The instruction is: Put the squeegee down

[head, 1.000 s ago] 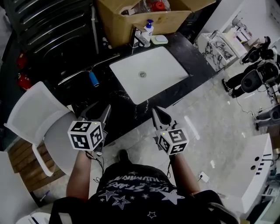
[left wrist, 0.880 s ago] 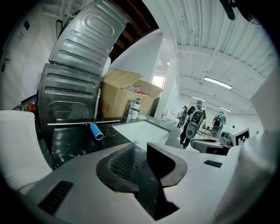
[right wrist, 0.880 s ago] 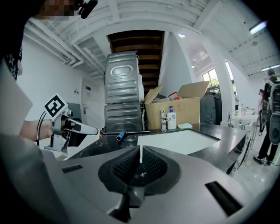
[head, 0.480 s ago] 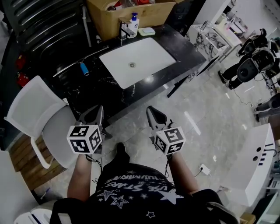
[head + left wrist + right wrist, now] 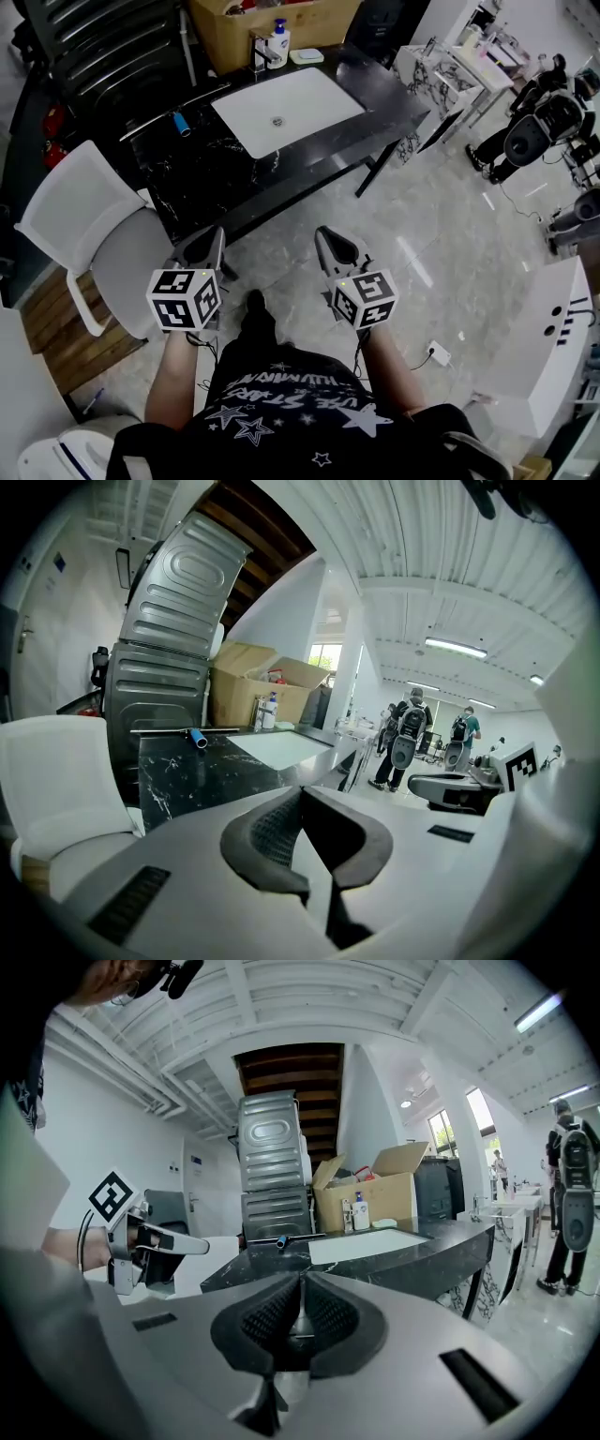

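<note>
Over on the dark surface (image 5: 211,178), left of the sink (image 5: 309,103), the squeegee (image 5: 178,120) lies flat: blade running along the back edge, blue handle pointing toward the front. Left hand-held gripper (image 5: 215,236) and right hand-held gripper (image 5: 323,234) are both closed, empty, well apart from it.

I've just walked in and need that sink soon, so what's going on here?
A person stands back from the black counter with a gripper in each hand. The left gripper and the right gripper are both shut and empty, held short of the counter. In the head view the squeegee lies on the counter, left of the sink, and neither gripper touches it. It looks already put down.
</note>
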`<control>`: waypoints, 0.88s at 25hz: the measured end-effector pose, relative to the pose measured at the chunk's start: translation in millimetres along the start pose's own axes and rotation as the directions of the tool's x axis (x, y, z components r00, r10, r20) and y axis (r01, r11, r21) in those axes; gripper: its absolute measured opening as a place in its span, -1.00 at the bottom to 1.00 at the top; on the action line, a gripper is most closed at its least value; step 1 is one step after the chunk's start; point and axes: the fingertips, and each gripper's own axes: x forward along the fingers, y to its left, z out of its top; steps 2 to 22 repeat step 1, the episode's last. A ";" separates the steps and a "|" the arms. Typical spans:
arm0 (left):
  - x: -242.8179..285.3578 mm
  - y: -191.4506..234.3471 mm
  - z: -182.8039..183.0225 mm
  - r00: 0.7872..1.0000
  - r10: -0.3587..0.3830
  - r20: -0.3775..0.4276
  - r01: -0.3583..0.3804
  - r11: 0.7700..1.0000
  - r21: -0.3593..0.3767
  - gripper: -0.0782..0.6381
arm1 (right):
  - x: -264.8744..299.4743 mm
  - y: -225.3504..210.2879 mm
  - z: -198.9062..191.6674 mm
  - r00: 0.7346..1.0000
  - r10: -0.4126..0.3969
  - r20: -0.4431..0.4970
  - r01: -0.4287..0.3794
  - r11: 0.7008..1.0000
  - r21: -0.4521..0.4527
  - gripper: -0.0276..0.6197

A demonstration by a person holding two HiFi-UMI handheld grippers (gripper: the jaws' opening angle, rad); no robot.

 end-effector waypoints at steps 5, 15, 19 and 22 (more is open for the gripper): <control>-7.6 -10.5 -6.7 1.000 -0.001 0.000 0.001 1.000 0.003 -0.73 | -13.5 0.5 -4.7 1.000 -0.001 0.000 0.001 1.000 0.000 -0.75; -7.6 -10.5 -6.7 1.000 -0.001 0.000 0.001 1.000 0.003 -0.73 | -13.5 0.5 -4.7 1.000 -0.001 0.000 0.001 1.000 0.000 -0.75; -7.6 -10.5 -6.7 1.000 -0.001 0.000 0.001 1.000 0.003 -0.73 | -13.5 0.5 -4.7 1.000 -0.001 0.000 0.001 1.000 0.000 -0.75; -7.6 -10.5 -6.7 1.000 -0.001 0.000 0.001 1.000 0.003 -0.73 | -13.5 0.5 -4.7 1.000 -0.001 0.000 0.001 1.000 0.000 -0.75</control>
